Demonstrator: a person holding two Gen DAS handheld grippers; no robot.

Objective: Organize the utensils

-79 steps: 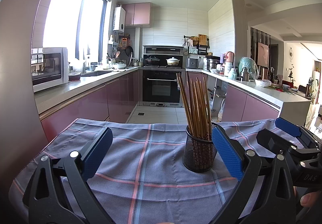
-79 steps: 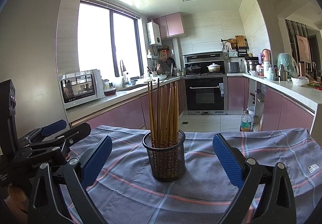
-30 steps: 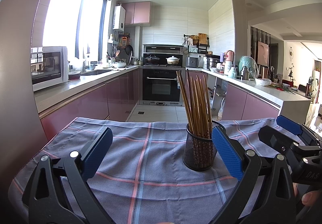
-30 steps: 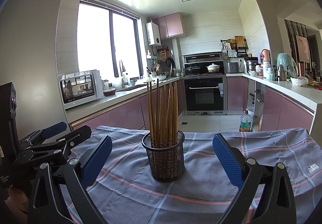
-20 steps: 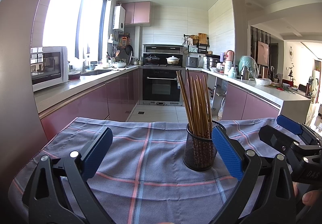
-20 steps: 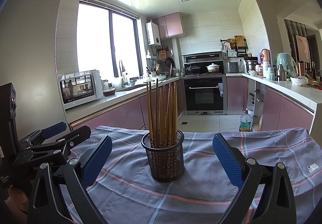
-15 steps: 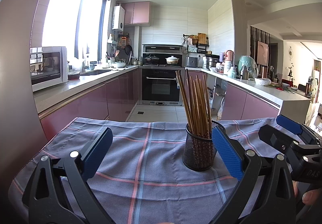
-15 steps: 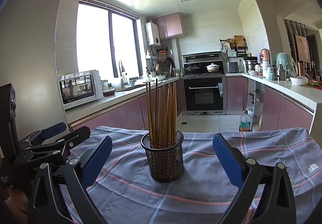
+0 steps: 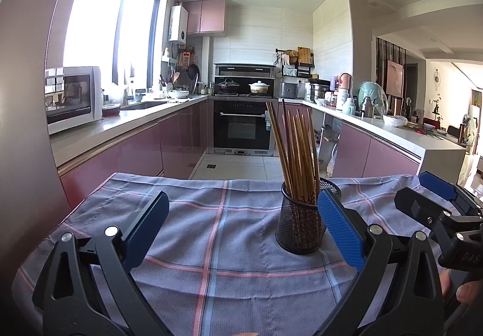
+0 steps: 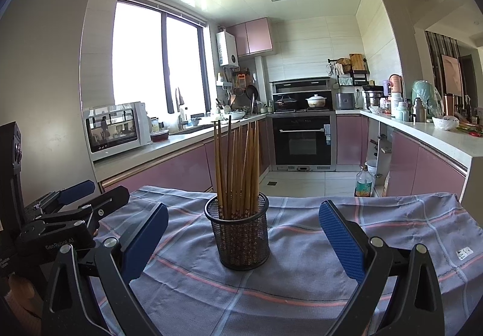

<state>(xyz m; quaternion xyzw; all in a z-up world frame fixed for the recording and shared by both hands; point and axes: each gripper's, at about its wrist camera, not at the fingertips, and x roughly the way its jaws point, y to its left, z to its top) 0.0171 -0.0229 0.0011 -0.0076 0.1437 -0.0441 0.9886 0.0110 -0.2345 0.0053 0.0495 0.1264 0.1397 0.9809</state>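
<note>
A black mesh holder (image 9: 300,221) (image 10: 238,233) stands upright on the checked blue cloth (image 9: 211,230) (image 10: 302,260). Several brown chopsticks (image 9: 294,152) (image 10: 237,167) stand bundled inside it. My left gripper (image 9: 241,227) is open and empty, the holder just ahead of its right finger. My right gripper (image 10: 241,242) is open and empty, with the holder ahead of it, between its two fingers. Each gripper shows at the edge of the other's view: the right gripper (image 9: 437,209) at far right, the left gripper (image 10: 69,209) at far left.
The cloth covers a small table whose far edge (image 9: 241,182) drops to the kitchen floor. Pink counters run along both sides. A microwave (image 9: 72,99) sits on the left counter, an oven (image 10: 303,139) at the back. A bottle (image 10: 362,182) stands on the floor.
Both views have shifted only slightly. The holder sits a touch further left in the right wrist view. Both grippers stay open and empty.
</note>
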